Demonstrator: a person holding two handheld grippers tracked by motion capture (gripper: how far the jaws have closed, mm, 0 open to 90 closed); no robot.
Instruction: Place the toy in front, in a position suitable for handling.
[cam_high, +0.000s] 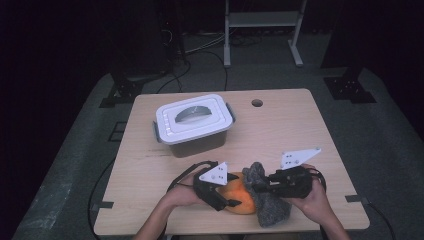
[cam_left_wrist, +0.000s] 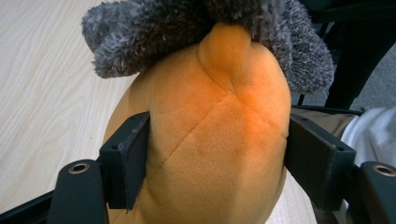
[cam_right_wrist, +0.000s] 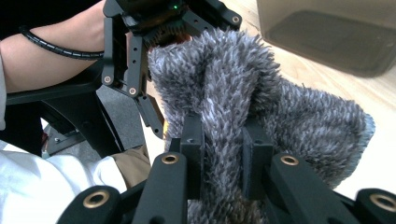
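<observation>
Far left: lidded box (cam_high: 194, 125), untouched. Near edge: left gripper (cam_high: 223, 191) clamped on orange plush (cam_left_wrist: 215, 140). Just right: right gripper (cam_right_wrist: 223, 154) pinched tight on grey cloth (cam_right_wrist: 261, 98), draped over plush. Likely mid-pull: cloth partly off, removal unfinished.

1. Left gripper (cam_high: 227, 192): held in the left hand (cam_high: 181, 196) at the near table edge, jaws pointing toward the right gripper, pads pressed on both flanks of the orange plush (cam_left_wrist: 215, 140).
2. Right gripper (cam_high: 256, 187): held in the right hand (cam_high: 314, 197), jaws pointing left, pinched nearly together on a fold of the grey fuzzy cloth (cam_right_wrist: 233, 107).
3. Both forearms enter from the near side.
</observation>
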